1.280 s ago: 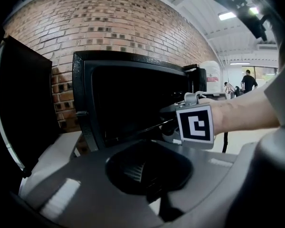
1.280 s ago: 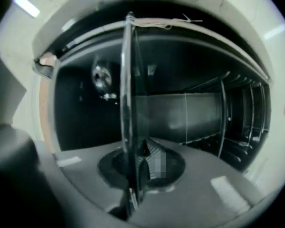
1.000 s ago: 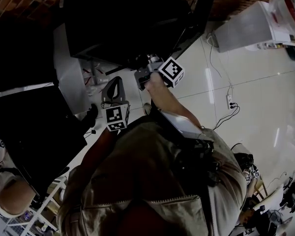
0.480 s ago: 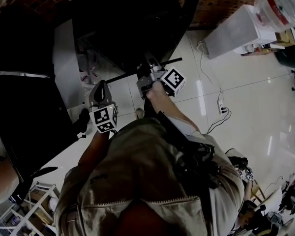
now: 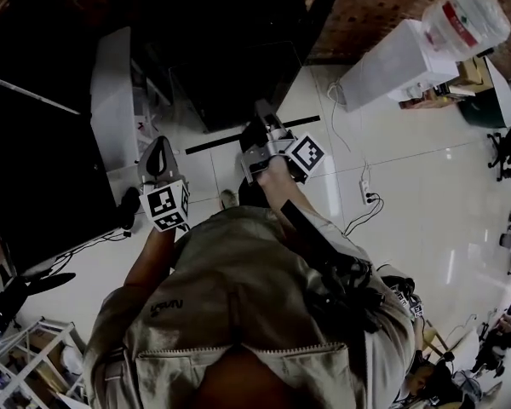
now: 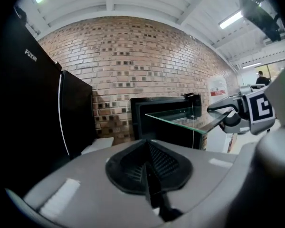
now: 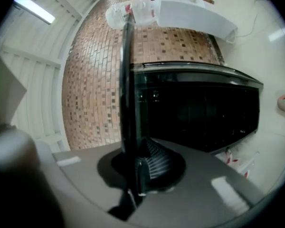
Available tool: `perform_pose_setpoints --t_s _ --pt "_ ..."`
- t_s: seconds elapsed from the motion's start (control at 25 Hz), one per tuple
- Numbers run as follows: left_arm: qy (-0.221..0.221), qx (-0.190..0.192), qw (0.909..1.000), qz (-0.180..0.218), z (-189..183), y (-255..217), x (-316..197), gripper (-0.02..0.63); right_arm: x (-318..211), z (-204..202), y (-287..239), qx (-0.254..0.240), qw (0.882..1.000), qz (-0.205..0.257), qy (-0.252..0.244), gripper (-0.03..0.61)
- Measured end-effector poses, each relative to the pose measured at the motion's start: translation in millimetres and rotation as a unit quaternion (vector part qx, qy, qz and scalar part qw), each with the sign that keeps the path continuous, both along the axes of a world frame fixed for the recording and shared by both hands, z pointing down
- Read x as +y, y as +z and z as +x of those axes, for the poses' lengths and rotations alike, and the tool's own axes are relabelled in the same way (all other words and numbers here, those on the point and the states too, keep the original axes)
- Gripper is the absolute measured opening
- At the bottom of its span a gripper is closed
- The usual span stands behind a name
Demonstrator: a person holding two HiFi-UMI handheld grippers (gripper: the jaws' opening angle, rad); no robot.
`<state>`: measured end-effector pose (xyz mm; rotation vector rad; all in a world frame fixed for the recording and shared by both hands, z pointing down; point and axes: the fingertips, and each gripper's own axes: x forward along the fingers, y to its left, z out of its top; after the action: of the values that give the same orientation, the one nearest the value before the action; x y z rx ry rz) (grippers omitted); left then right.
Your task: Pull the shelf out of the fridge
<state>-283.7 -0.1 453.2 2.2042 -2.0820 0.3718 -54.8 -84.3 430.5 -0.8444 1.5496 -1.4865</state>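
Note:
The glass shelf [image 6: 183, 118] with its dark trim is out in front of the black fridge [image 5: 230, 49], held level in the air. My right gripper [image 5: 262, 128] is shut on its near edge. In the right gripper view the shelf [image 7: 128, 75] shows edge-on as a dark bar running up from the closed right gripper [image 7: 137, 167]. From above, the shelf's dark edge [image 5: 226, 140] crosses the floor between both grippers. My left gripper [image 5: 158, 150] is shut with nothing in it, to the left of the shelf. The left gripper [image 6: 148, 165] points at the fridge [image 6: 164, 112].
A tall black cabinet [image 5: 43, 160] stands at the left, close to my left gripper. A white water dispenser [image 5: 392, 62] with a bottle [image 5: 464, 15] stands at the right by the brick wall [image 6: 133, 56]. A power strip and cable [image 5: 365, 191] lie on the glossy floor.
My right gripper has drawn the shelf back from the fridge's front, which now lies farther off. The left gripper has shifted left with it and stays shut.

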Motion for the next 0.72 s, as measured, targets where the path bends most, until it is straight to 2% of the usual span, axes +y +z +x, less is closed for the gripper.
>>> perform_pose_setpoints --t_s 0.32,0.72 --pt "-0.019 0.01 0.9991 0.036 7 -51 24 0.006 43 37 -46 0.003 1.0 0.009 0.009 0.011" --pt "-0.047 0.0 0.9976 0.051 58 -90 48 0.006 70 78 -62 -0.012 1.0 0.004 -0.023 0.011"
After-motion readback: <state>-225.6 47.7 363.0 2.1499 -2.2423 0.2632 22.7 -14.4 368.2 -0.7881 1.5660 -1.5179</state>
